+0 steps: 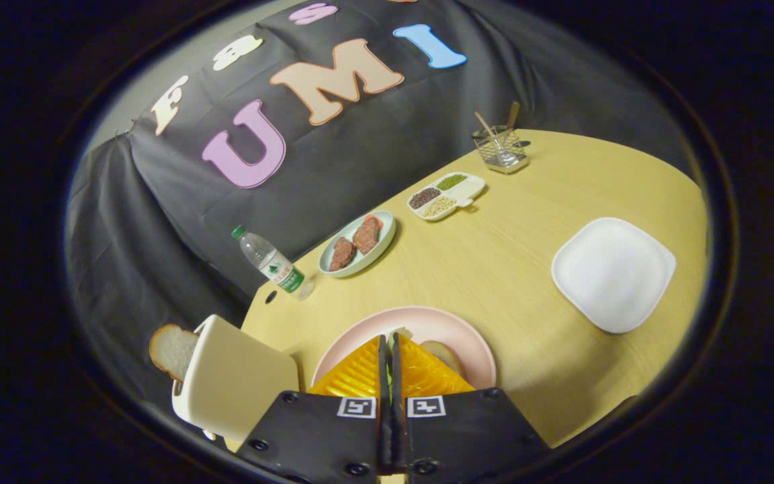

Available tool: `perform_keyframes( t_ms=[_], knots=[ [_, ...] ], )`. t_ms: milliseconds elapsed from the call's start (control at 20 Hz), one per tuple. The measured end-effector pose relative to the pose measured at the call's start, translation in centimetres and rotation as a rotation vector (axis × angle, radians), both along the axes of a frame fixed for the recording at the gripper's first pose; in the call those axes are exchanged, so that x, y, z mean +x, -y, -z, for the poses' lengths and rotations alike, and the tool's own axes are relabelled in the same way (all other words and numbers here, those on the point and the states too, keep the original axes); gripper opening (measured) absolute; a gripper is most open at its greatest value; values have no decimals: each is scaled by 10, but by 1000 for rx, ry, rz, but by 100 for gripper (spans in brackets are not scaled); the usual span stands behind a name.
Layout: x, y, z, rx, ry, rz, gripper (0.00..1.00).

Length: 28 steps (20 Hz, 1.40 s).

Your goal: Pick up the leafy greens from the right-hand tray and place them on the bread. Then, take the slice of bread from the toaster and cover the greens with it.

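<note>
My gripper (390, 339) hangs over the pink plate (471, 339), its two fingers pressed almost together. A thin green sliver of the leafy greens (391, 378) shows in the narrow slit between them. A slice of bread (442, 355) lies on the pink plate, mostly hidden under the right finger. Left of the fingers stands the cream toaster (236, 386), with a second bread slice (170, 349) sticking out of its top. The white square tray (612, 272) sits to the right on the table with nothing on it.
Beyond the pink plate, along the table's back edge, stand a water bottle (271, 263), a pale green plate with meat pieces (358, 243), a divided dish of beans (446, 195) and a wire holder with utensils (501, 149). The yellow wooden table (494, 269) ends close behind the toaster.
</note>
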State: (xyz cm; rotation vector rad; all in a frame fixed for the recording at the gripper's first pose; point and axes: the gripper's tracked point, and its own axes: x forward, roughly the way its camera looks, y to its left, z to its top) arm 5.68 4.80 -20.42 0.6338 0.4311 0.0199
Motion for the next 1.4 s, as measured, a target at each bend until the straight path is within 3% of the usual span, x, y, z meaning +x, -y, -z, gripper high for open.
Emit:
perform_keyframes(
  t_ms=[450, 750, 1100, 1250, 1400],
  knots=[
    [-3, 12, 19, -80, -72, 27, 5],
    [-28, 21, 24, -260, -139, 7, 48],
    [-36, 27, -35, -451, -97, 44, 98],
    [-31, 2, -75, -480, -71, 54, 98],
    [-20, -46, -126, -490, 2, 2, 98]
  ],
)
